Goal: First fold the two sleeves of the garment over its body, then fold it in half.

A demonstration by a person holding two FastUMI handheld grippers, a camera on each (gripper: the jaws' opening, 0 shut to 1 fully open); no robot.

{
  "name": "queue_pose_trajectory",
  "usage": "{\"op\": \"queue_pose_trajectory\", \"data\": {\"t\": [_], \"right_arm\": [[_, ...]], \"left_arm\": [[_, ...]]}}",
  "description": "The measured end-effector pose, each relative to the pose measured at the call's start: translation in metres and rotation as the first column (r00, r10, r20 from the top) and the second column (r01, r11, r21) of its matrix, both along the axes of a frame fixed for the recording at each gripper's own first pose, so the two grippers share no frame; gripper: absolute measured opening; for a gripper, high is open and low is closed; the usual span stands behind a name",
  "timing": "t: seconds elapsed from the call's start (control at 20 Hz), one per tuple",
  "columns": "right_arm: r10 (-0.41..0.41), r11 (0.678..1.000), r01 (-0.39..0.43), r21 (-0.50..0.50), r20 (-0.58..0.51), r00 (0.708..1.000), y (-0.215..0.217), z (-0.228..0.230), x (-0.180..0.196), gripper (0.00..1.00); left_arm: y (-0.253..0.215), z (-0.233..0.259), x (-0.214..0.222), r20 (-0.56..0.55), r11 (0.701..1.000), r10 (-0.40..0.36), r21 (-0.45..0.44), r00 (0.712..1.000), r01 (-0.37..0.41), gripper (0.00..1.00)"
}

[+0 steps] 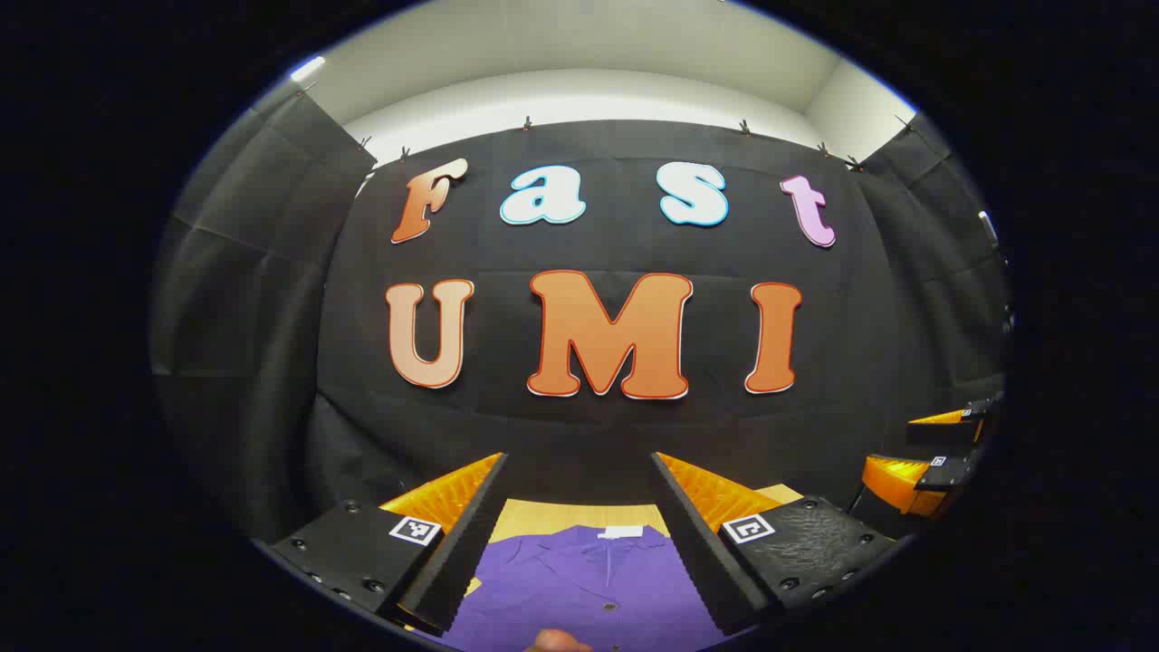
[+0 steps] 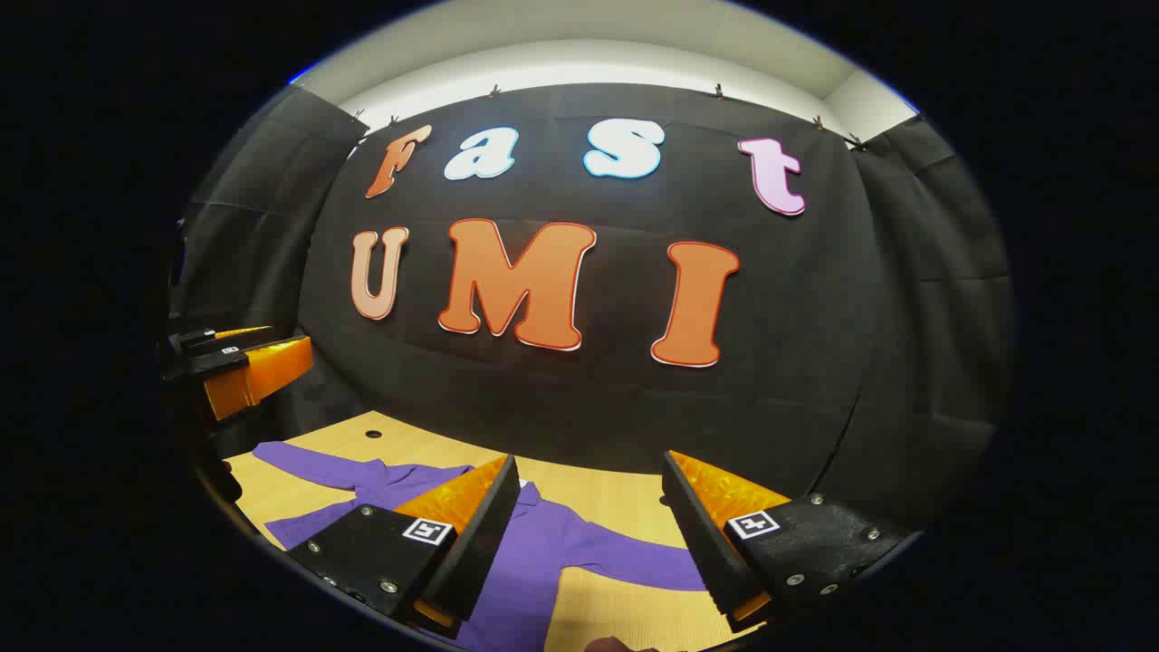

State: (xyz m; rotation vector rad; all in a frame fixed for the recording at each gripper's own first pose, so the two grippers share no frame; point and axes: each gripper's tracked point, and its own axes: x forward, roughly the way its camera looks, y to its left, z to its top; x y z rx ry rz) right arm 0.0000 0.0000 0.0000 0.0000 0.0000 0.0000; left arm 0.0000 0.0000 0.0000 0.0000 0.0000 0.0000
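A purple button-up garment point(image 1: 589, 589) lies flat on the wooden table point(image 1: 561, 518), its collar with a white tag toward the wall. My left gripper point(image 1: 579, 534) hovers open above the collar area, nothing between its fingers. In the right gripper view the same purple garment point(image 2: 543, 552) spreads across the table, one sleeve point(image 2: 317, 460) reaching left and the other sleeve point(image 2: 634, 566) reaching right between my fingers. My right gripper point(image 2: 593, 534) is open over that sleeve. The left gripper point(image 2: 244, 367) shows far left there, and the right gripper point(image 1: 933, 453) shows far right in the left gripper view.
The wooden table point(image 2: 616, 507) ends at the black cloth wall close behind the garment. A small dark hole point(image 2: 373, 435) sits in the tabletop near the back left. Part of a hand point(image 1: 554, 641) shows at the bottom edge.
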Motion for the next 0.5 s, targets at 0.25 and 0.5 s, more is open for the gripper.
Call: {"op": "queue_pose_trajectory", "data": {"t": [0.25,0.5], "right_arm": [[0.045,0.999,-0.044,0.011,-0.027,0.999,0.008,-0.012,0.02,0.94],[-0.012,1.0,0.012,0.008,-0.019,1.0,0.011,-0.005,0.033,0.94]], "left_arm": [[-0.013,-0.017,0.011,-0.049,1.0,-0.001,0.005,0.999,0.001,0.97],[-0.007,-0.011,0.038,-0.035,0.998,-0.049,0.027,0.998,0.05,0.98]]}}
